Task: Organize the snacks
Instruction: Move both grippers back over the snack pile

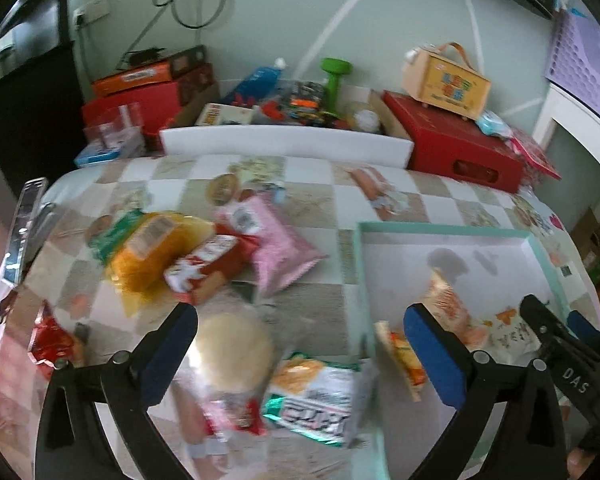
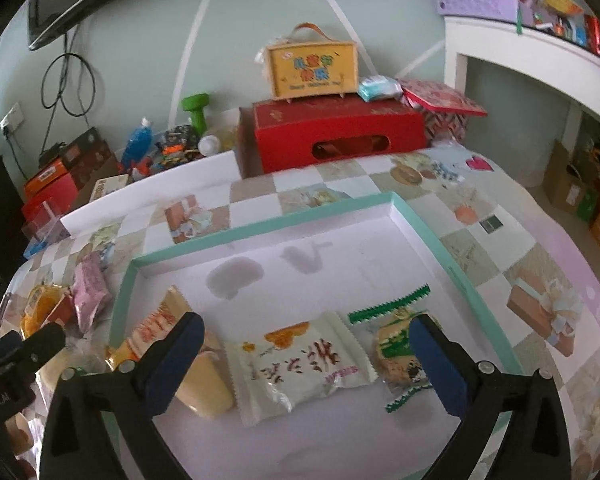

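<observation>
A mint-rimmed white tray [image 2: 460,264] lies on the checkered table; it also shows in the left wrist view [image 1: 440,229]. In it lie a white packet [image 2: 300,364], a green-edged cookie packet [image 2: 396,344], an orange packet [image 2: 156,320] and a yellow cup [image 2: 204,384]. My right gripper [image 2: 308,360] is open above the white packet. My left gripper [image 1: 300,344] is open over a round cream bun packet [image 1: 232,352] and a green-white packet [image 1: 316,396], left of the tray. Loose snacks lie further back: a yellow bag [image 1: 152,256], a red box [image 1: 208,264], a pink bag [image 1: 276,248].
A red box [image 2: 332,136] with a yellow toy case [image 2: 312,66] stands at the table's far edge. Clutter of boxes and a green dumbbell [image 1: 332,80] sits behind a white board [image 1: 284,144]. A red wrapper [image 1: 48,340] lies at the left. A white shelf [image 2: 532,60] stands right.
</observation>
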Demonstrator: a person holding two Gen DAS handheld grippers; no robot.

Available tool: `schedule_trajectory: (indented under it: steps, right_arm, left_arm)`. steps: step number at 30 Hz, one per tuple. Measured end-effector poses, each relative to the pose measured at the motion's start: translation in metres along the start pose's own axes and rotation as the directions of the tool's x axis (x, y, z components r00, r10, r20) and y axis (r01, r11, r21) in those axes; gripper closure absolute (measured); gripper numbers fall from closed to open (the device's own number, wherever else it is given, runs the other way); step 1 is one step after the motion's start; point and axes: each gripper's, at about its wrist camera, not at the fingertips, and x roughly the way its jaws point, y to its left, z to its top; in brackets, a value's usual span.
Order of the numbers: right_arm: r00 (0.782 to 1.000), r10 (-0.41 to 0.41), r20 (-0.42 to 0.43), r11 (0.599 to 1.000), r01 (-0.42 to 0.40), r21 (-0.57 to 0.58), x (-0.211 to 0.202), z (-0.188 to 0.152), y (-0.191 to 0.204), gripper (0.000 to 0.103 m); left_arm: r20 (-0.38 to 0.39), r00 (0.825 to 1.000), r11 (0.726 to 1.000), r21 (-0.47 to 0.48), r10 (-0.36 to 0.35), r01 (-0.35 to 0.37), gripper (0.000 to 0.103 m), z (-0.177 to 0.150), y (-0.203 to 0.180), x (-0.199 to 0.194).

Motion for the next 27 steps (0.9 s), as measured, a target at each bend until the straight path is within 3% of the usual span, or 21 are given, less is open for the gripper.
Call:
schedule_trajectory:
  steps: [13,22,27]
  right_arm:
    - [0.999,0.053,0.003,0.998,-0.053,-0.015,-0.012,0.001,0.029,0.0]
    - [0.982,0.189,-0.005,0.977,-0.189,-0.098,-0.025,-0.007,0.083,0.0]
    - [0.962,0.269,-0.04,0.953,-0.272,-0.133,-0.026,-0.018,0.116,0.0]
  left_arm:
    - [0.077,0.991,0.986,-0.129,0.111,-0.101,0.0,-0.007,0.073,-0.031]
    - [0.03,0.976,0.95,-0.239,0.216,-0.203,0.0,-0.02,0.139,-0.042]
    - [-0.026,0.977,0.931,-0.299,0.214,-0.212,0.0,-0.03,0.166,-0.041]
